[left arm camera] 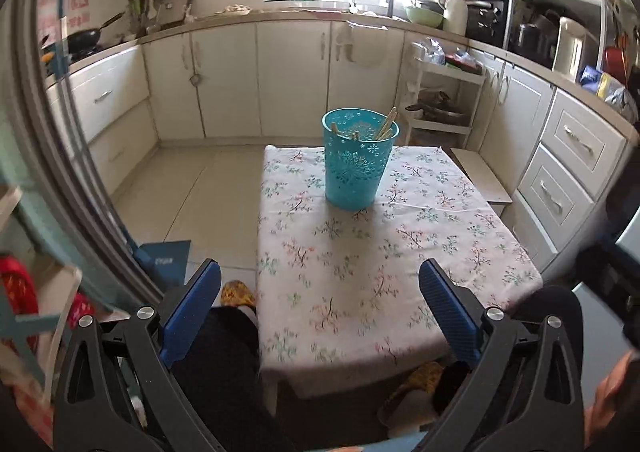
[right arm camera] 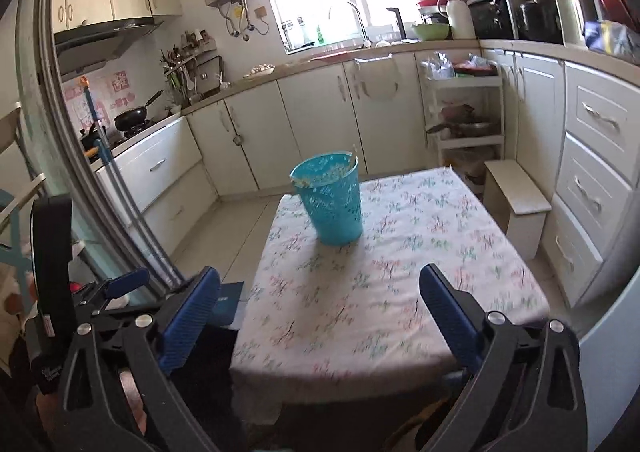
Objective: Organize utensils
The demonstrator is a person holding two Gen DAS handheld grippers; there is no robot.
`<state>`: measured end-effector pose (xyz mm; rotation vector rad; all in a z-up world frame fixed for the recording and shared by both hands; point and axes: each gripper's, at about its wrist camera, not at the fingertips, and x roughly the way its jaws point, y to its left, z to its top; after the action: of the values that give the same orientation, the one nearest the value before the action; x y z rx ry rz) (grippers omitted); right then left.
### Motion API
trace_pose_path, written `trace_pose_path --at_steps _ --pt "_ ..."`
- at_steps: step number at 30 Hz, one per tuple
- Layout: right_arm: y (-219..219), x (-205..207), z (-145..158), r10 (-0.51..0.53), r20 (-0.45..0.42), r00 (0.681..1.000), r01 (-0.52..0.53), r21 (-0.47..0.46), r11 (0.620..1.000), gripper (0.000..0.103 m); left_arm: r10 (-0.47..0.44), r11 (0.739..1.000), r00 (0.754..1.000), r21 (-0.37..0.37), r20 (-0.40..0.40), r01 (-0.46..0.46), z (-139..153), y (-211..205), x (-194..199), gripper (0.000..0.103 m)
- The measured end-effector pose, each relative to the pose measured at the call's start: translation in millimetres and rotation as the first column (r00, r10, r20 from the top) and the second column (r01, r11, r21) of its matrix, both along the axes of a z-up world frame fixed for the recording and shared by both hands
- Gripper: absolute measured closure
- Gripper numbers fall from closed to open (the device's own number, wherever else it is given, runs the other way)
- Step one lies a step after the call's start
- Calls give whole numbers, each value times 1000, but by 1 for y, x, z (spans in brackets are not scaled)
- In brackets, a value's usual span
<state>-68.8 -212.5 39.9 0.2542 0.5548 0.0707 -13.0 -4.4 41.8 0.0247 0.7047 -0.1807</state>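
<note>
A turquoise perforated bucket point(left arm camera: 357, 161) stands upright at the far end of a small table with a floral cloth point(left arm camera: 372, 252). Several wooden utensils point(left arm camera: 386, 125) lean inside it, their tips above the rim. My left gripper point(left arm camera: 320, 284) is open and empty, held over the table's near edge, well short of the bucket. In the right wrist view the bucket point(right arm camera: 334, 198) and the cloth point(right arm camera: 400, 272) show again, with a utensil tip point(right arm camera: 352, 160) at the rim. My right gripper point(right arm camera: 320, 288) is open and empty, also near the table's front.
White kitchen cabinets point(left arm camera: 256, 76) line the back and right walls. A small white stool point(right arm camera: 520, 204) stands right of the table. A white rack with pans point(right arm camera: 464, 120) is in the corner. A door frame point(right arm camera: 100, 180) is at the left. My left gripper's body point(right arm camera: 52, 292) shows at far left.
</note>
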Motion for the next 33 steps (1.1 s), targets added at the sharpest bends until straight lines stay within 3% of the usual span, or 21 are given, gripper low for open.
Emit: trace_pose_path --at_steps 4,10,17,24,27,30,33 --pt "18 -36 -8 9 6 1000 -9 -9 1000 8 47 999 999 6 -14 -47 -4 9 -26 8" --pt "33 -63 -21 36 18 999 -36 -6 999 7 43 998 999 42 24 -44 -9 15 -58 8" --pt "26 -85 -12 1 100 995 -3 24 1000 7 28 1000 1000 -4 9 -28 -7 25 -74 8" --pt "32 -91 -12 20 95 995 -22 24 999 7 -109 990 994 -90 -20 107 -3 21 -90 8" --pt "35 -99 -7 16 124 992 -17 3 1000 7 -122 992 992 -42 -27 120 -3 16 -98 8" --pt "39 -103 -6 10 129 992 -8 -18 1000 7 -76 997 997 18 -34 77 -4 16 -100 8" --pt "38 -103 -5 4 123 992 -2 -21 1000 7 -40 999 999 20 -25 41 -1 20 -101 8"
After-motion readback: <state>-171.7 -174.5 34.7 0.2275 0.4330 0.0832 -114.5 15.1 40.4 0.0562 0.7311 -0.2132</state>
